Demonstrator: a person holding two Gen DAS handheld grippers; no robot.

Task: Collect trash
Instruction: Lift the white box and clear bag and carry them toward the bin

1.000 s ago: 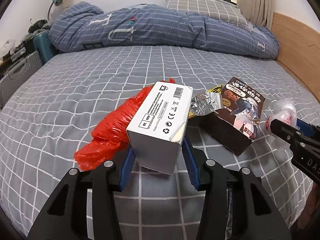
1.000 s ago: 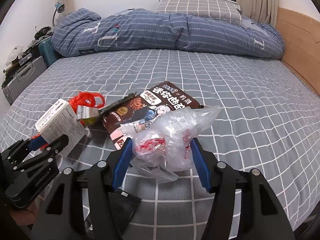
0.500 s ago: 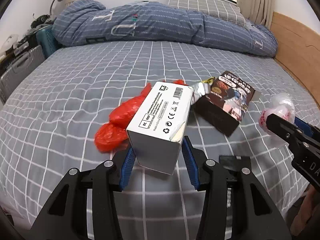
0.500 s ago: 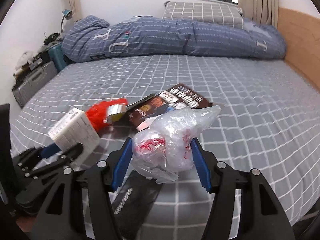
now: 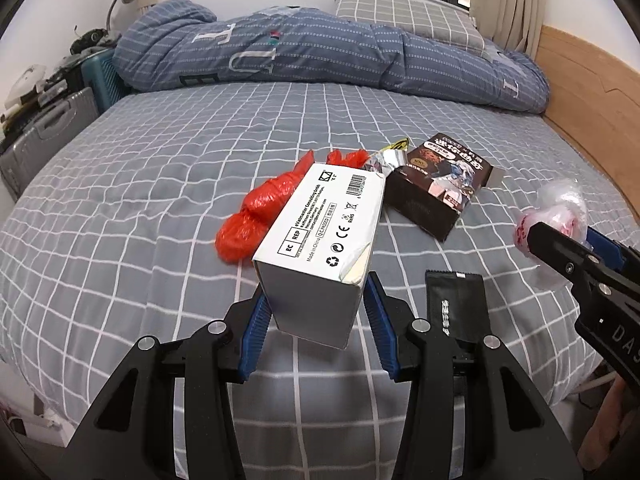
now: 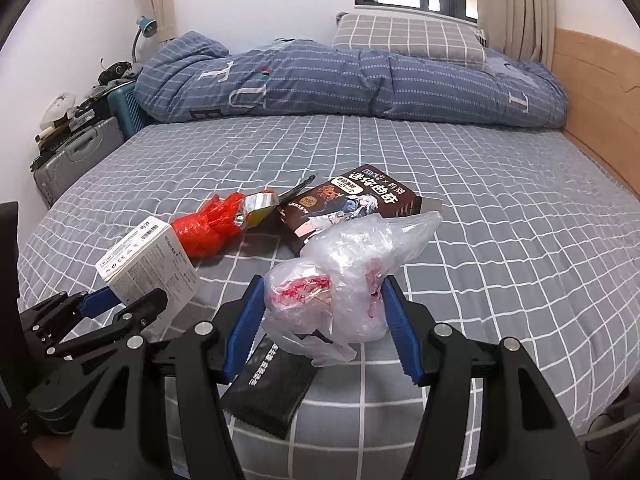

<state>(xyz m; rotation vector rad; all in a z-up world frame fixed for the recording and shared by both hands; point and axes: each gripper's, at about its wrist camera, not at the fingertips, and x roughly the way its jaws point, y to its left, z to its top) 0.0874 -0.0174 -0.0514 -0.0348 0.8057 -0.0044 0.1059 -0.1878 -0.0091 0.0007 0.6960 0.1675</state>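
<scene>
My left gripper (image 5: 316,304) is shut on a white cardboard box (image 5: 320,240) and holds it above the bed's near edge; box and gripper also show in the right wrist view (image 6: 148,268). My right gripper (image 6: 324,308) is shut on a crumpled clear plastic bag with red print (image 6: 348,276), seen at the right of the left wrist view (image 5: 556,212). On the grey checked bed lie a red plastic bag (image 5: 260,216), a silver foil wrapper (image 5: 384,160), a dark brown snack box (image 5: 440,184) and a flat black packet (image 5: 456,304).
A rolled blue quilt (image 6: 340,84) and a checked pillow (image 6: 408,36) lie at the far end of the bed. A wooden bed frame (image 6: 600,88) runs along the right. Suitcases (image 6: 76,156) and clutter stand at the left.
Both grippers have pulled back toward the bed's near edge with their loads. The trash on the bed looks farther away, and the black packet has come into view.
</scene>
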